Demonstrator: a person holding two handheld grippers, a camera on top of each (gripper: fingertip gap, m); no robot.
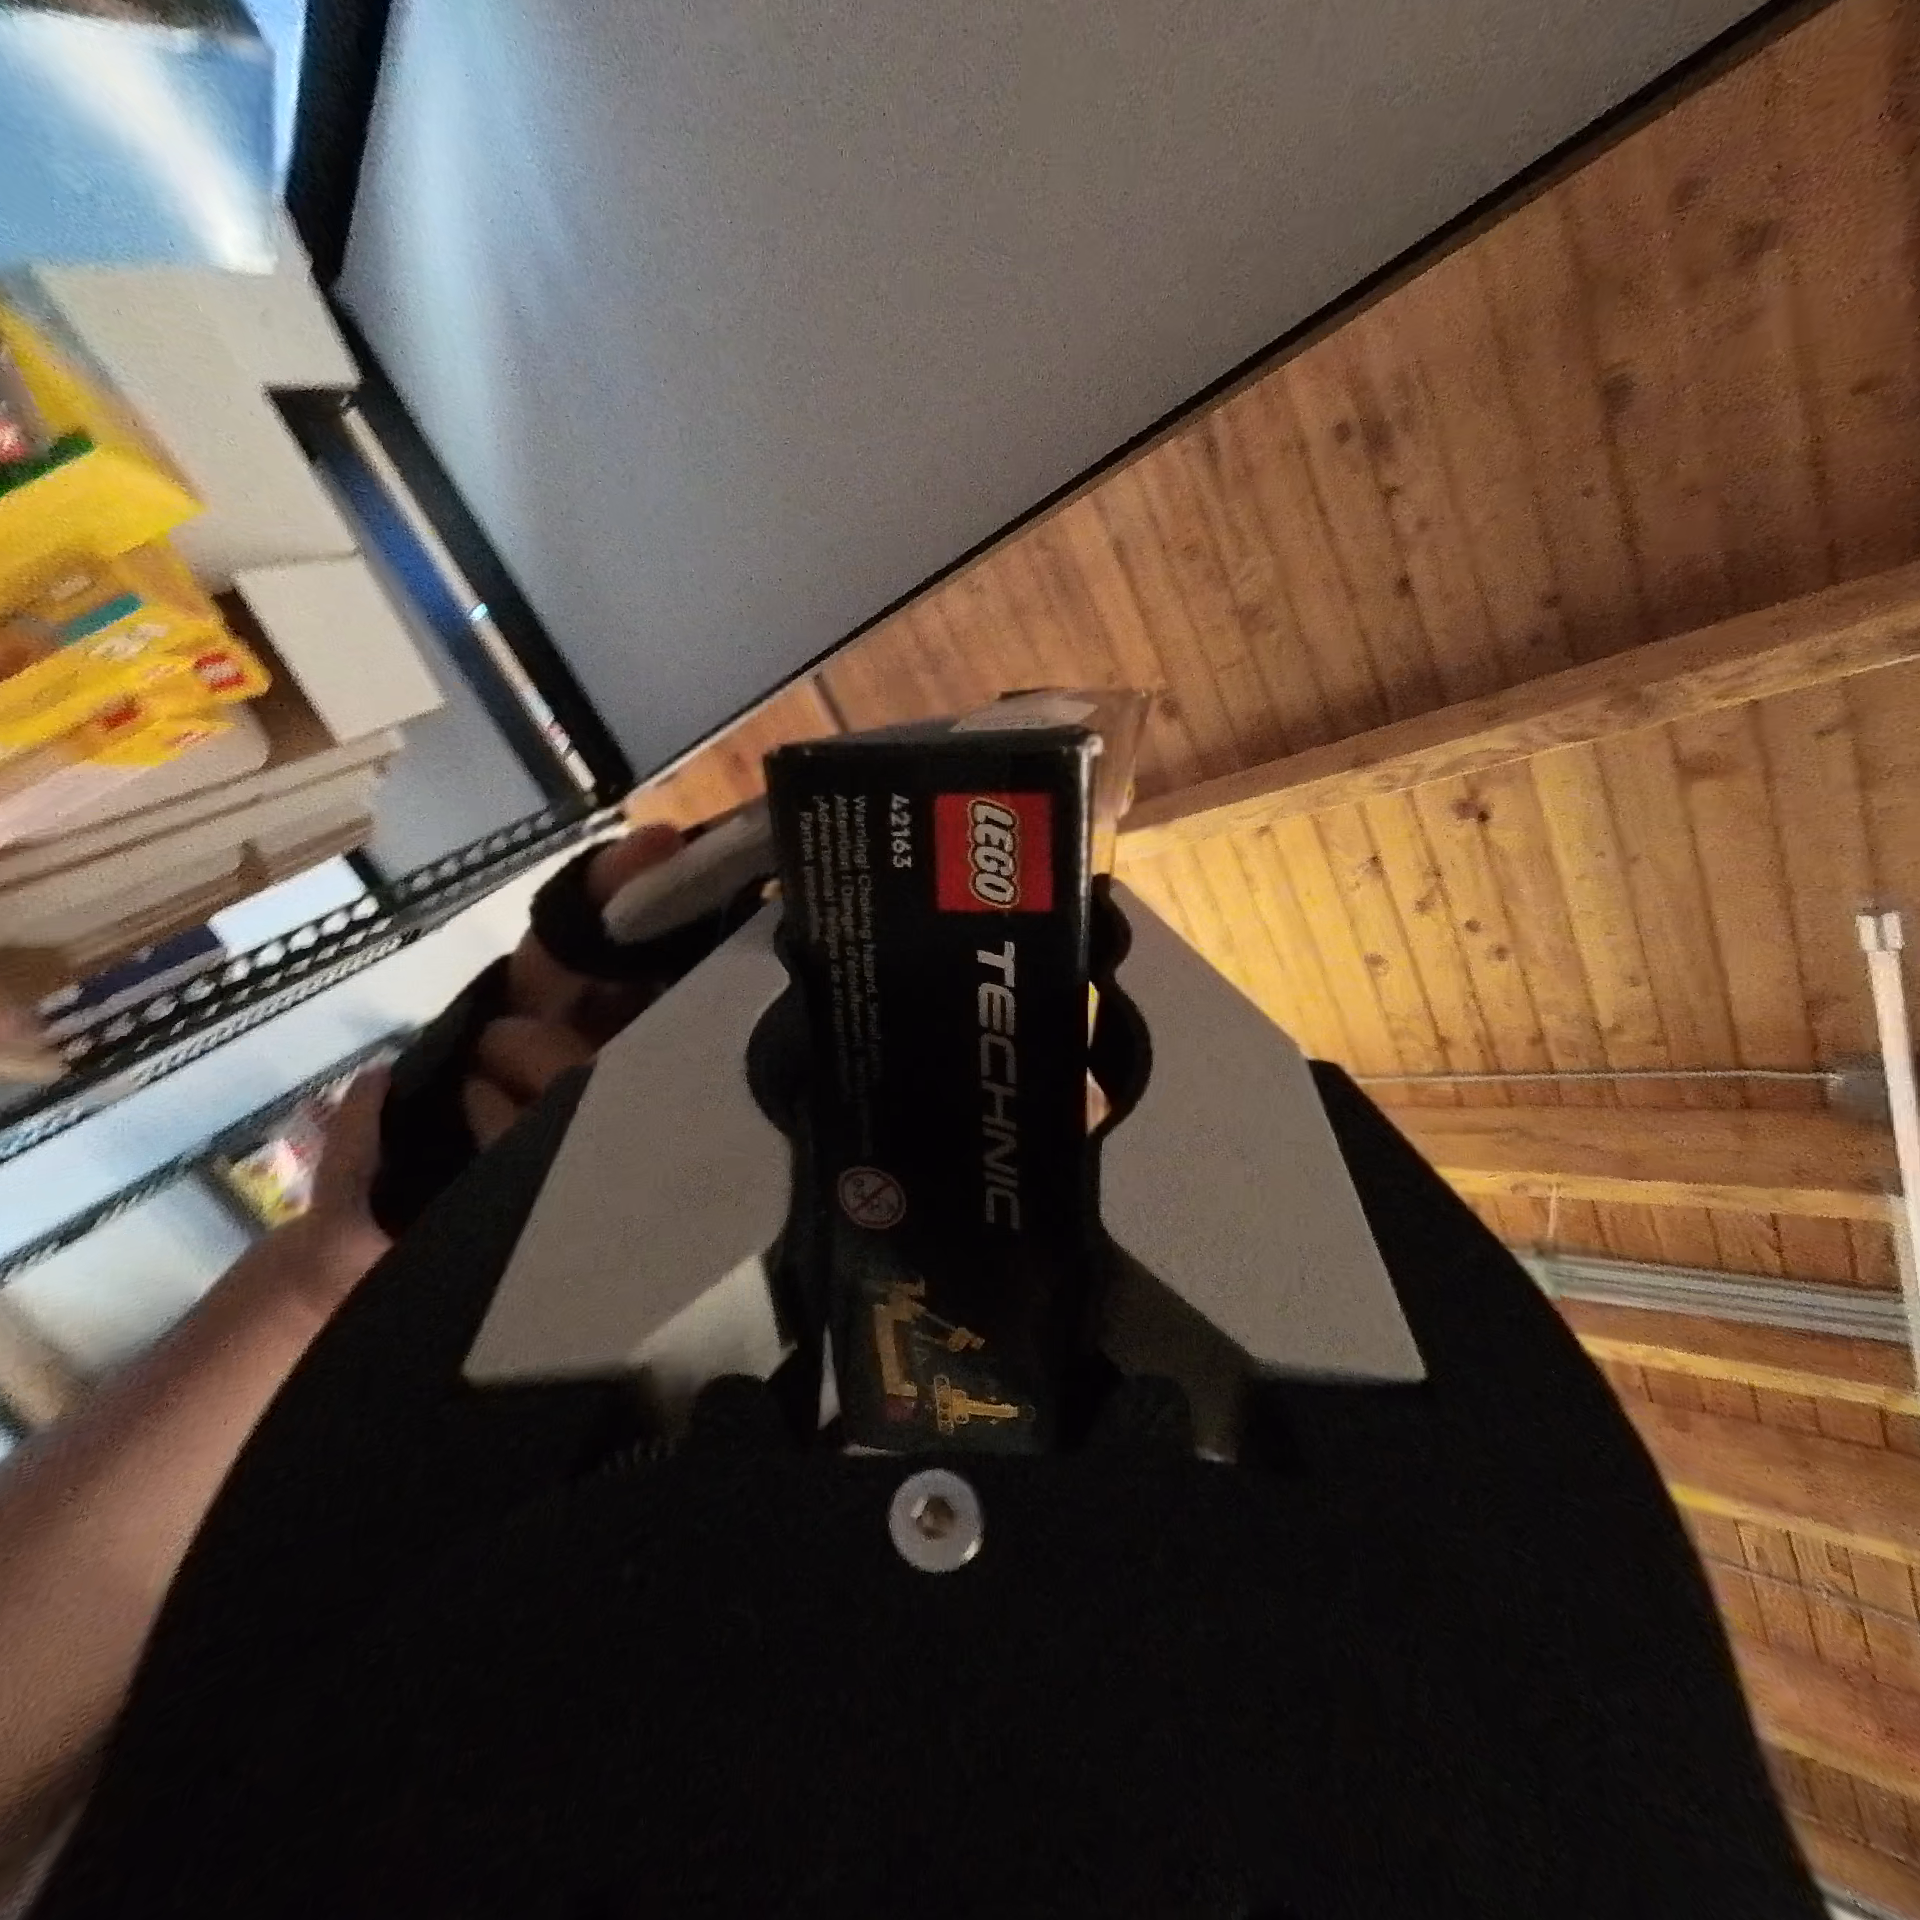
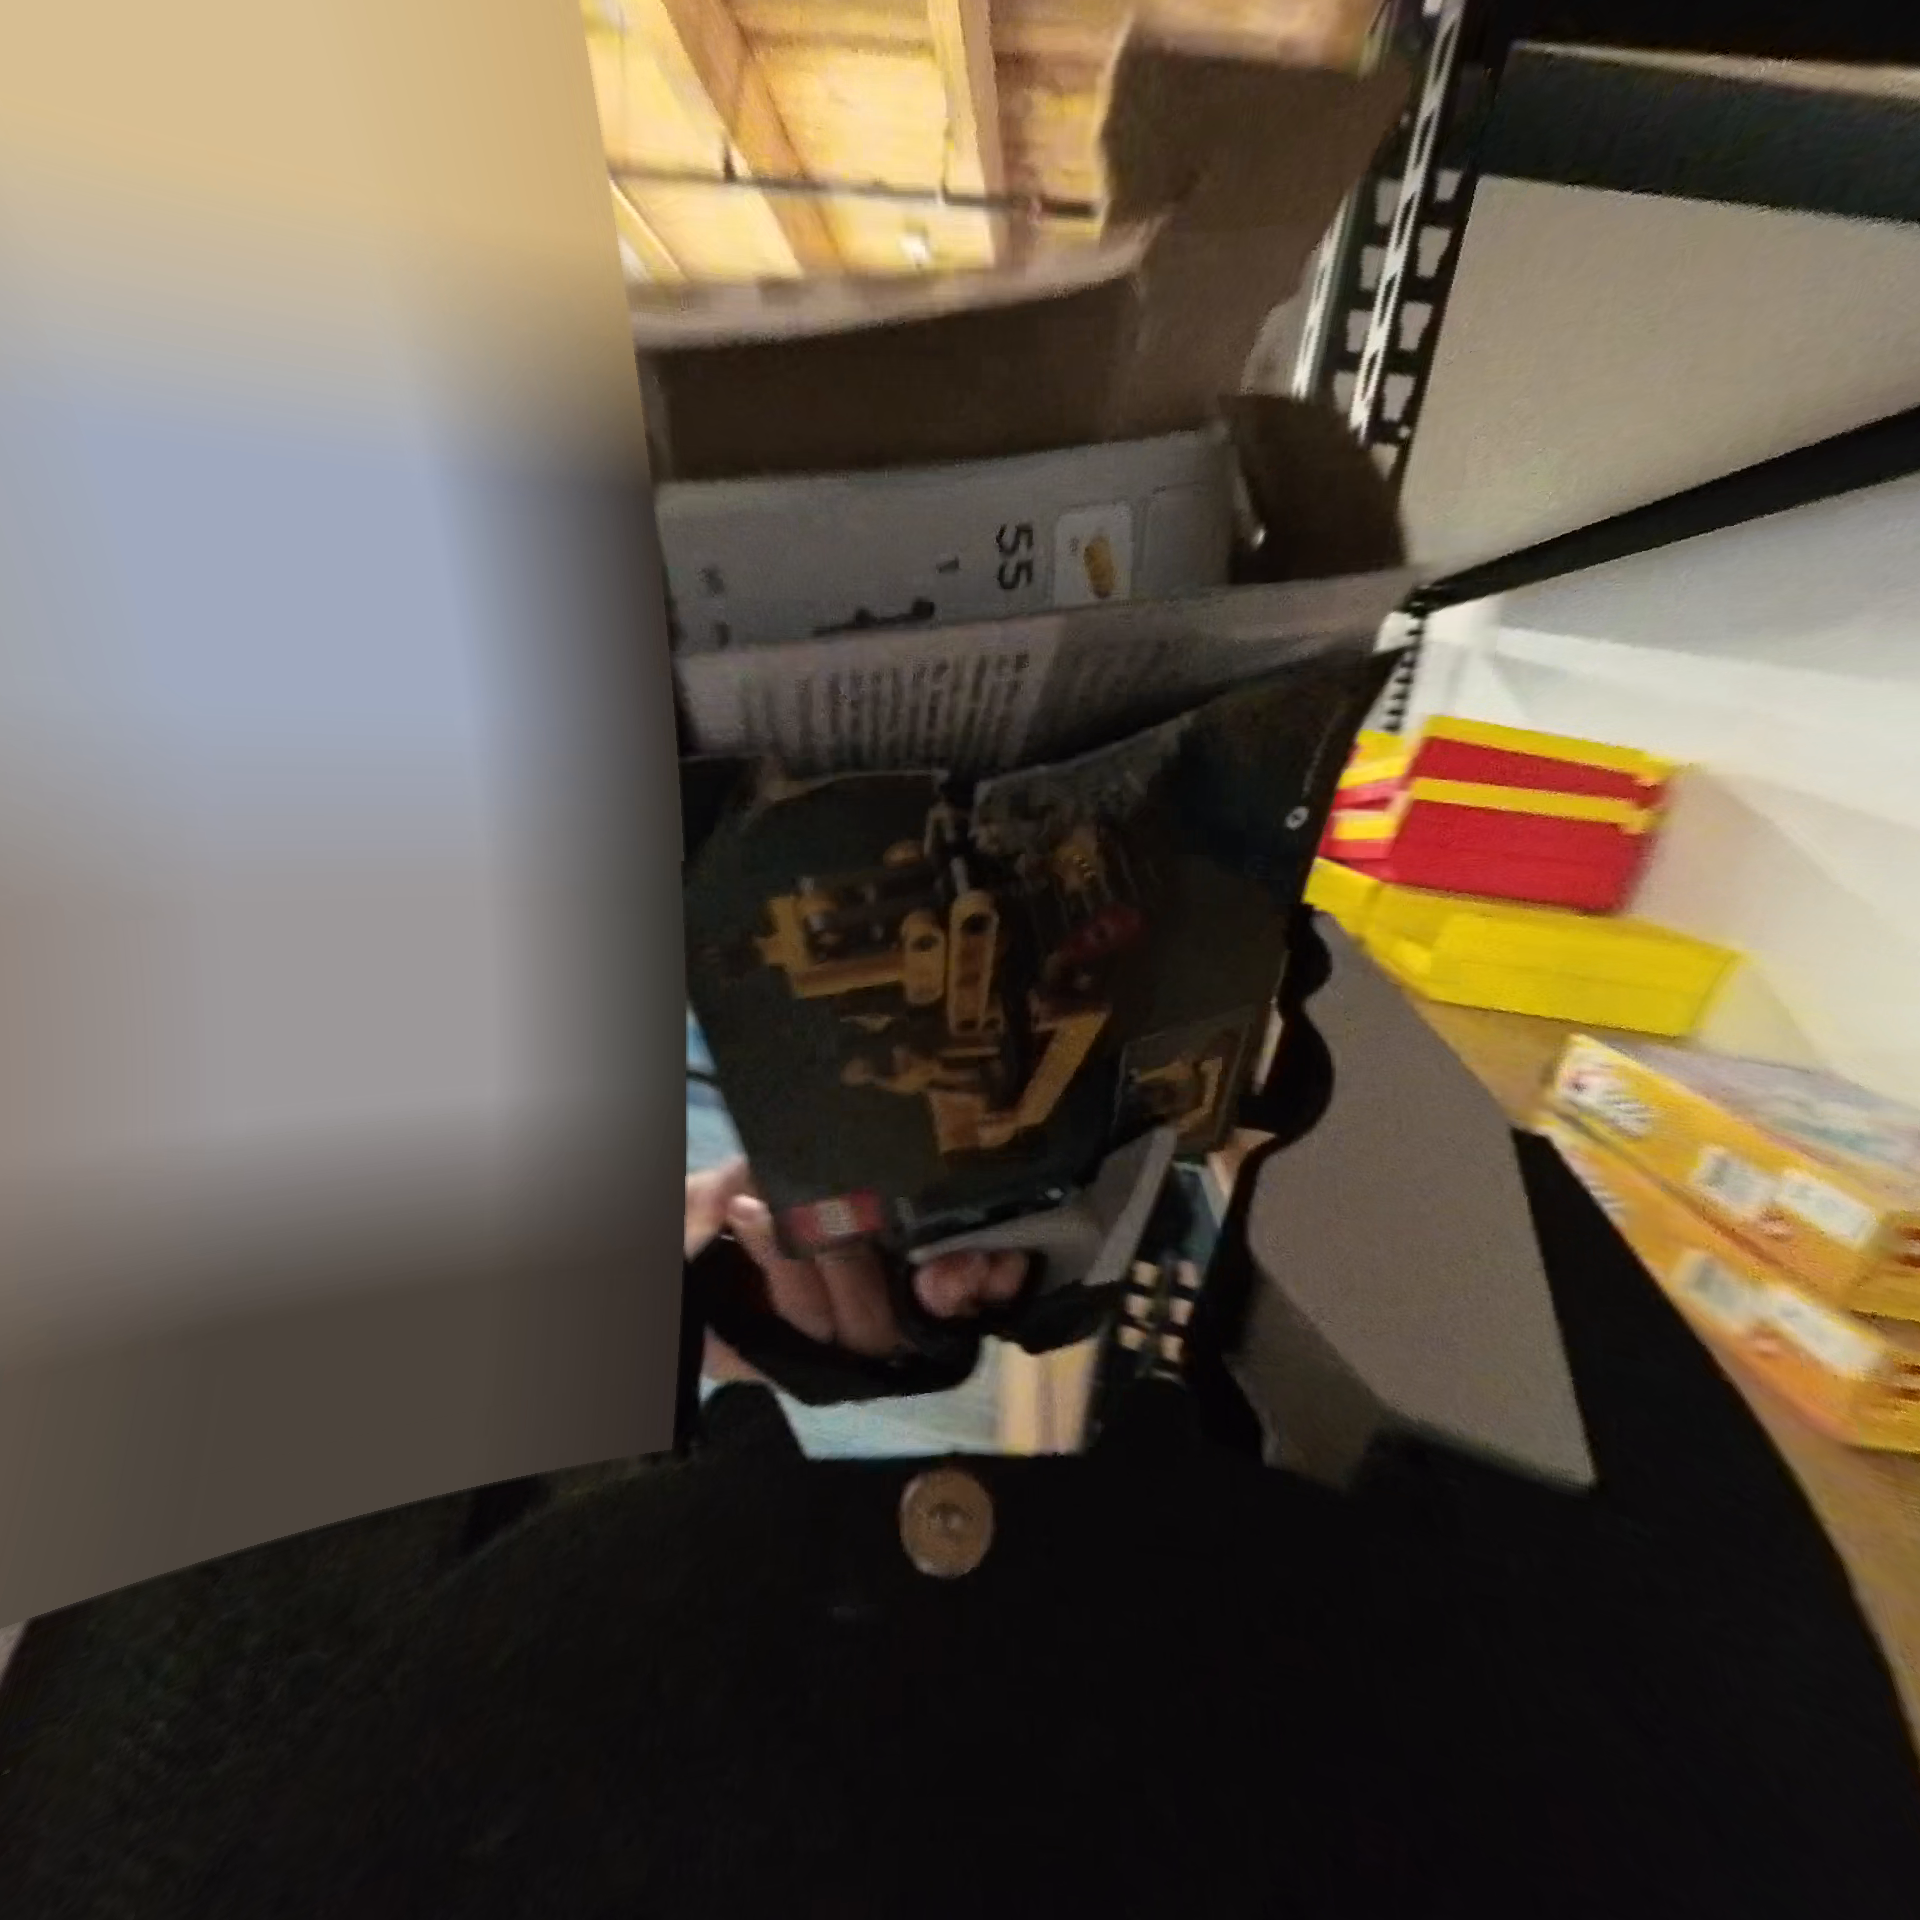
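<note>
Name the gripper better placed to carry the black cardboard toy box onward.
Left, likely: the left gripper is clamped on the black cardboard toy box, both fingers against its sides. The right gripper's grip is unclear.

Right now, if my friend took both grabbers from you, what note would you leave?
Left gripper: shut on the black toy-set box, held up with a wooden plank ceiling behind.
Right gripper: one finger shows beside the box; the other is hidden, so its grip is unclear.
Printed booklet pages sit behind the box.
Yellow and red boxes lie on the metal shelf.
</note>
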